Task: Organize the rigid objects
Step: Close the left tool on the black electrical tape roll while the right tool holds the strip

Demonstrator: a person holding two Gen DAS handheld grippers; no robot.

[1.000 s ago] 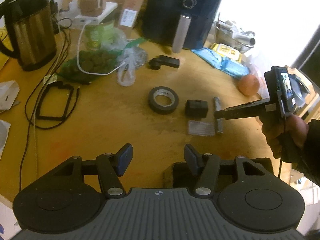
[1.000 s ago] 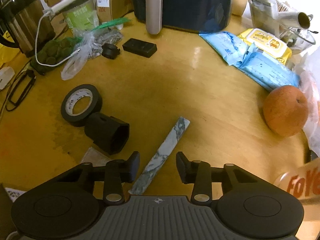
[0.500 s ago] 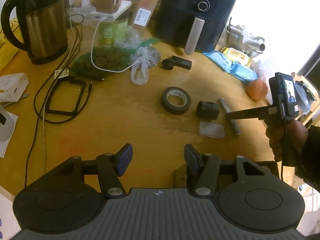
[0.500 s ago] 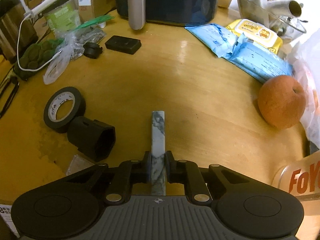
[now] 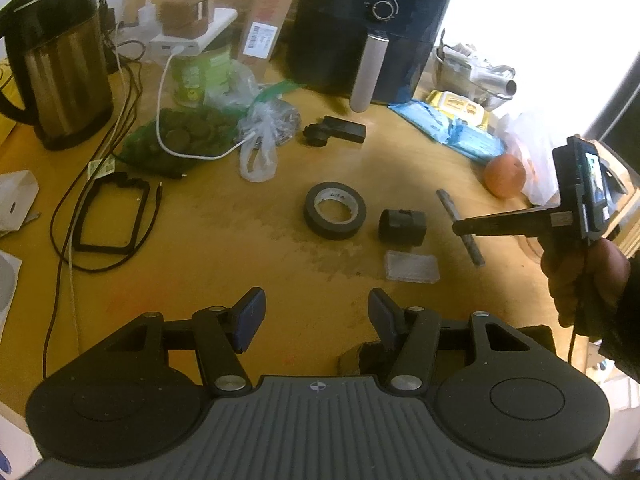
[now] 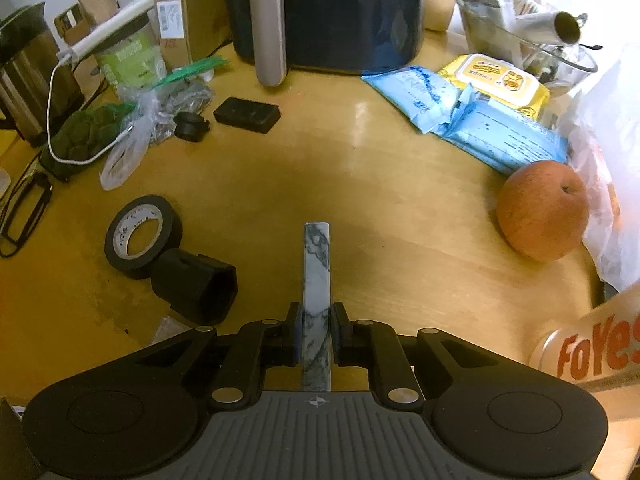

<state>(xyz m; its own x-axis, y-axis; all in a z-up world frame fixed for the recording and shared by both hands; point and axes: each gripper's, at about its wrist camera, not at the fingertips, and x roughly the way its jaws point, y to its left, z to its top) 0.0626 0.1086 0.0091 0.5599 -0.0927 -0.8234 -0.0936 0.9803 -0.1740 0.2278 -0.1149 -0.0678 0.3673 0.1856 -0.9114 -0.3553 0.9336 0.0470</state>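
Note:
My right gripper (image 6: pixel 316 332) is shut on a grey marble-patterned bar (image 6: pixel 317 272), which points straight ahead over the wooden table (image 6: pixel 360 184). The left wrist view shows the same right gripper (image 5: pixel 460 227), in a person's hand, clamped across the bar (image 5: pixel 446 202). I cannot tell whether the bar is off the table. Left of it lie a black tape roll (image 6: pixel 142 236), a black hollow block (image 6: pixel 196 292) and a small clear plastic piece (image 5: pixel 411 266). My left gripper (image 5: pixel 316 318) hangs open over the near table with nothing between its fingers.
A dark air fryer (image 6: pixel 328 12) and a kettle (image 5: pixel 60 68) stand at the back. An orange fruit (image 6: pixel 542 210), blue wipe packs (image 6: pixel 504 136) and a white bag crowd the right edge. A flat black box (image 6: pixel 247 114), plastic bags and looped cables (image 5: pixel 112 216) lie to the left.
The right gripper's jaws closed on the marble bar, which turned from a slant to lie straight along the fingers. The left gripper stayed open and nearly still.

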